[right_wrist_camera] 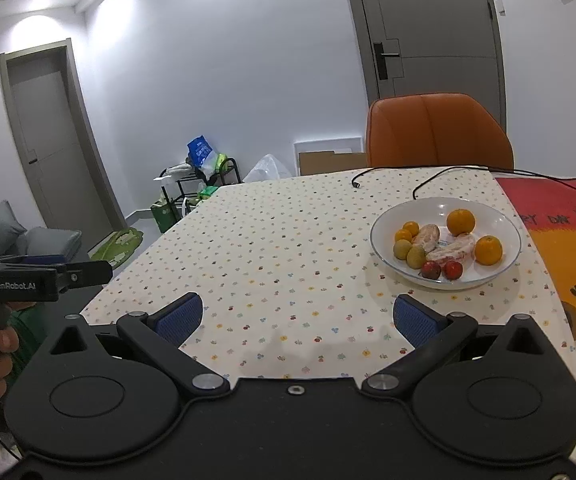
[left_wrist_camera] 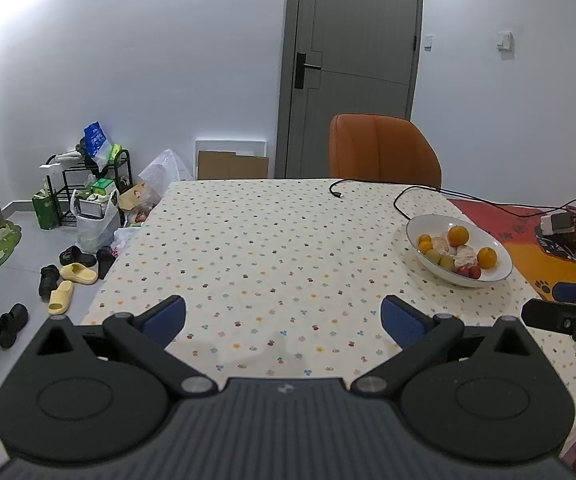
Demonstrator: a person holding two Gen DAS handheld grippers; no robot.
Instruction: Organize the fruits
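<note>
Left wrist view first: my left gripper hangs low over the near part of the table, its blue pads spread wide with nothing between them. The white bowl sits well off to the right, with all the fruits I can see gathered inside it. My right gripper pokes in at the right edge; from this side I cannot tell how far apart its fingers are.

Right wrist view: the right gripper is just as wide open and empty, hovering short of the bowl. In it lie oranges, two pale peeled pieces, green fruits and small red ones, grouped by kind. No fruit lies loose on the cloth. That fits either a bowl already sorted or one waiting to be unloaded. If I go in, I should approach from above and close gently; the peeled pieces look soft.
</note>
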